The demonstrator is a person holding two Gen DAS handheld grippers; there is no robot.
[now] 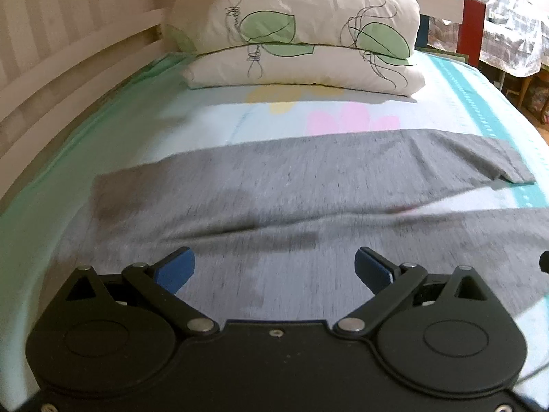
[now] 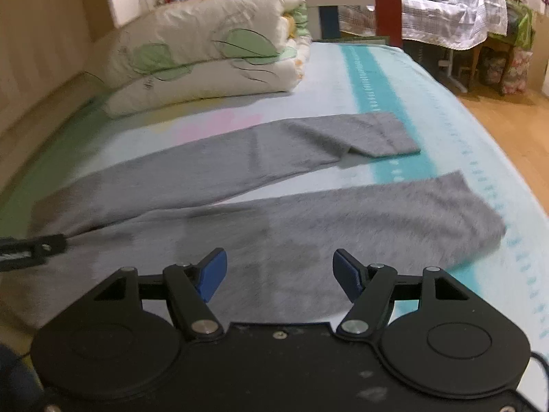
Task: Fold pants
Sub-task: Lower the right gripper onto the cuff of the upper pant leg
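grey pants (image 2: 260,206) lie spread flat on the bed (image 2: 446,130), waist end toward the wall side, the two legs running apart toward the open edge. the far leg ends with its hem turned back on itself (image 2: 374,134); the near leg lies flat to its cuff (image 2: 456,213).

left gripper (image 1: 272,267): fingers (image 1: 175,269) spread wide, released, holding nothing, hovering over the upper part of the pants (image 1: 274,185). right gripper (image 2: 279,271): fingers (image 2: 212,273) likewise parted and empty, over the near leg. whether either touches the cloth cannot be told. part of the left gripper shows at the left edge of the right wrist view (image 2: 31,245).

surroundings: a folded quilt with green leaf print (image 1: 298,37) sits beyond the pants, apart from them. a wooden side rail (image 1: 68,79) runs along the far side of the bed. beyond the bed's end, a red post (image 2: 387,10) and a table draped in checked cloth (image 2: 456,10) stand on the wooden floor (image 2: 507,123). nothing lies on the pants.
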